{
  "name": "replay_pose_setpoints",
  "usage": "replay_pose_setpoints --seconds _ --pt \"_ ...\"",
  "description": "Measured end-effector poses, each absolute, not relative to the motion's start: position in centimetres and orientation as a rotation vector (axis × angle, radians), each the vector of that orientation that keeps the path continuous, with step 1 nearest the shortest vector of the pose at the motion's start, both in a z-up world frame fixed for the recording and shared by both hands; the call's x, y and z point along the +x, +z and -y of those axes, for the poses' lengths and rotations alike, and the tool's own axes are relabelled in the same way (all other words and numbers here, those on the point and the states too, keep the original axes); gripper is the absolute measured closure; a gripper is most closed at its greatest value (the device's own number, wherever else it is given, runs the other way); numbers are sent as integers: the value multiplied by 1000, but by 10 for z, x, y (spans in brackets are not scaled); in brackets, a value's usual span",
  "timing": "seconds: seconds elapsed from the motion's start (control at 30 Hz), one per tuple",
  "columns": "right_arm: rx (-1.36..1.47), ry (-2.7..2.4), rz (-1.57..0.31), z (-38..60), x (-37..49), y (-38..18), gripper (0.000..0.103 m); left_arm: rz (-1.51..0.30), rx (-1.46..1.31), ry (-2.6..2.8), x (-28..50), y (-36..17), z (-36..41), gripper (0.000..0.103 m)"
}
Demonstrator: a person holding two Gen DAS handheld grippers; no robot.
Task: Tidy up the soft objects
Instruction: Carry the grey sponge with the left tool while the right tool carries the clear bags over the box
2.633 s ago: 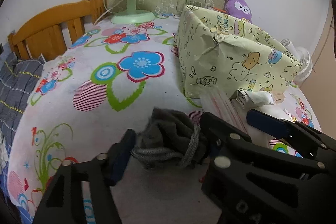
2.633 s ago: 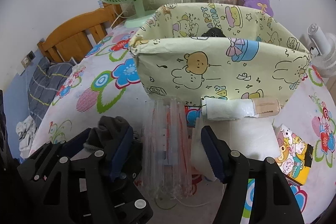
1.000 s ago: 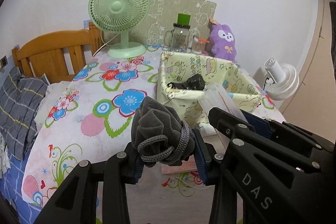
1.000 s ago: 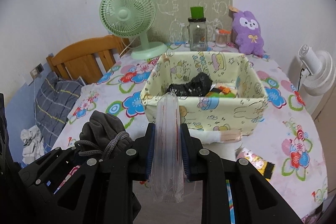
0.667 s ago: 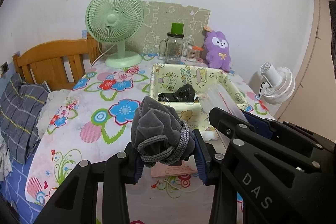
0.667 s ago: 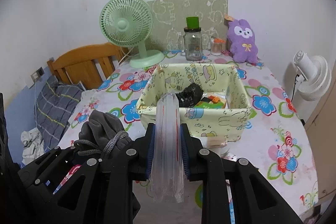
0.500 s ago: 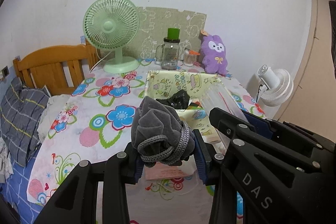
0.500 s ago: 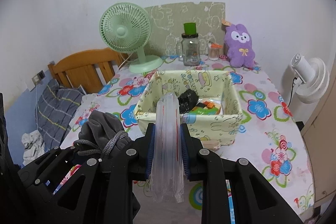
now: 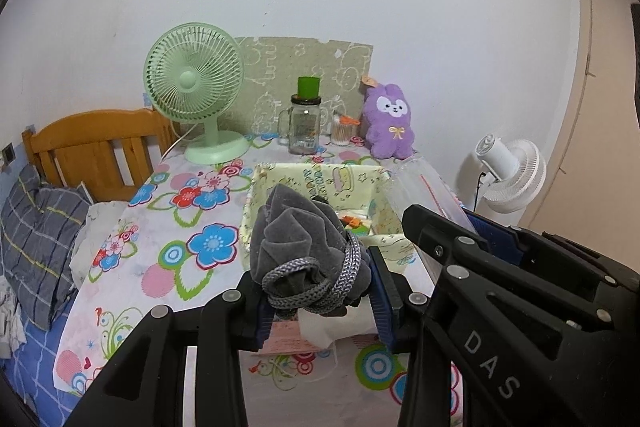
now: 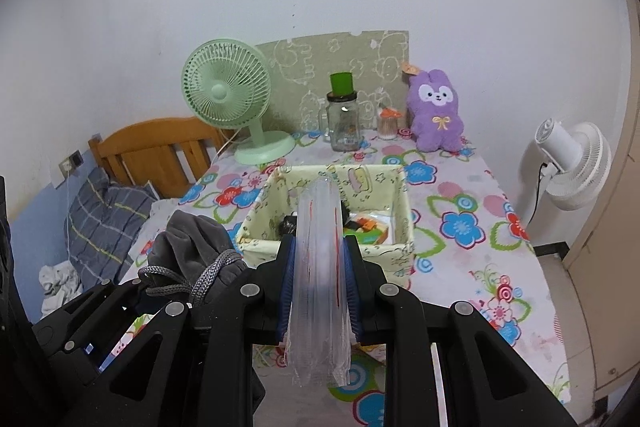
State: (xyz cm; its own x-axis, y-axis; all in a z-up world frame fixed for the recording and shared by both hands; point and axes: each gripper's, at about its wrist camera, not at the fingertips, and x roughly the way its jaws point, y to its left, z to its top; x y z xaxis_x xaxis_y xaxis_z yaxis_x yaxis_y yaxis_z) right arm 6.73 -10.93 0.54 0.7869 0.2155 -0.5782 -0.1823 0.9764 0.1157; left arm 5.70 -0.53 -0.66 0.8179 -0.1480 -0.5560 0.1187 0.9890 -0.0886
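Note:
My left gripper (image 9: 320, 287) is shut on a grey drawstring pouch (image 9: 304, 235) and holds it high above the table, in front of the yellow cartoon-print fabric basket (image 9: 256, 187). My right gripper (image 10: 320, 279) is shut on a clear plastic bag (image 10: 320, 267) with red lines, also held high, in line with the basket (image 10: 404, 203). The basket holds a black item (image 10: 289, 223) and an orange and green one (image 10: 370, 227). The pouch also shows in the right wrist view (image 10: 188, 243), and the plastic bag in the left wrist view (image 9: 424, 191).
The table has a floral cloth (image 10: 480, 247). At the back stand a green fan (image 10: 228, 99), a glass jar (image 10: 343, 123), a small cup (image 10: 388, 123) and a purple plush rabbit (image 10: 436, 115). A white fan (image 10: 568, 163) stands right. A wooden headboard (image 10: 160, 147) and pillow (image 10: 104, 219) are left.
Both grippers closed on their items, the left on the pouch and the right on the plastic bag, and lifted them up and back from the table. The basket now looks smaller and farther.

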Motion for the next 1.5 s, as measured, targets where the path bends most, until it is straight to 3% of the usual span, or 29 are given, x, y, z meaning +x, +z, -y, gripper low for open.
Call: replay_pose_setpoints --seconds 1.5 --pt "74 223 -669 133 168 -13 77 -643 -32 -114 154 -24 28 62"
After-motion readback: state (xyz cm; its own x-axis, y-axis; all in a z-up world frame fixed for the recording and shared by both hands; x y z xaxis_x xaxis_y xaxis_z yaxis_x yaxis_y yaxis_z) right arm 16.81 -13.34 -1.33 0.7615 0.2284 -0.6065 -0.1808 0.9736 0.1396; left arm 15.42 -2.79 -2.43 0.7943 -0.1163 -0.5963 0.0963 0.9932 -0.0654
